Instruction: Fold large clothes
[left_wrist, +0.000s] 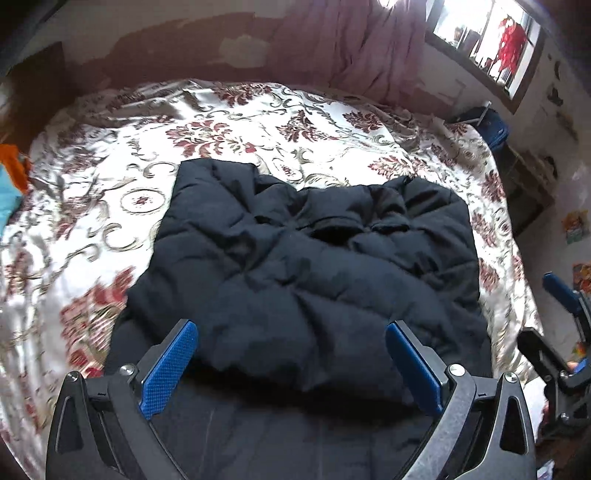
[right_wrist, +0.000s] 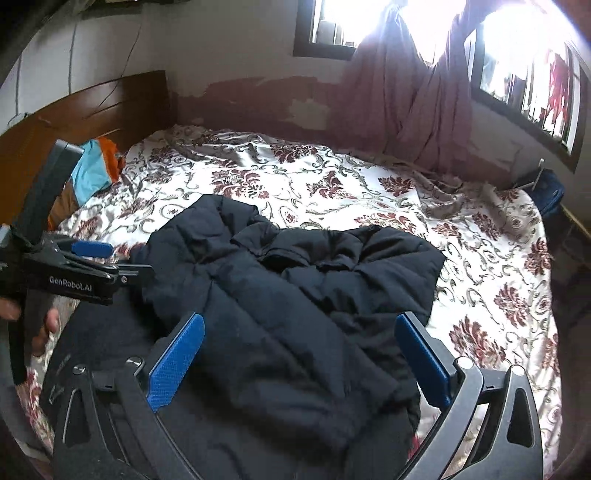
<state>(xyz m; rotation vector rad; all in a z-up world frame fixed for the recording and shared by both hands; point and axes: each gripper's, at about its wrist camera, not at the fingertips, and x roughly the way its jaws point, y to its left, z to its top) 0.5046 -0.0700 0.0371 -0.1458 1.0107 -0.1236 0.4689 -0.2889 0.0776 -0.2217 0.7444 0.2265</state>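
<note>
A large black quilted jacket (left_wrist: 303, 266) lies bunched on the floral bedspread (left_wrist: 229, 129), its sleeves folded in over the body. My left gripper (left_wrist: 291, 328) is open and empty, hovering over the jacket's near part. My right gripper (right_wrist: 301, 325) is open and empty too, above the same jacket (right_wrist: 295, 295). The left gripper also shows at the left edge of the right wrist view (right_wrist: 107, 258), beside the jacket's left side. The right gripper shows at the right edge of the left wrist view (left_wrist: 565, 295).
The bed (right_wrist: 369, 177) stands against a peeling wall with pink curtains (right_wrist: 417, 103) and windows. Orange and blue clothes (right_wrist: 96, 166) lie by the wooden headboard (right_wrist: 74, 110). A blue item (right_wrist: 550, 192) sits at the bed's far right corner.
</note>
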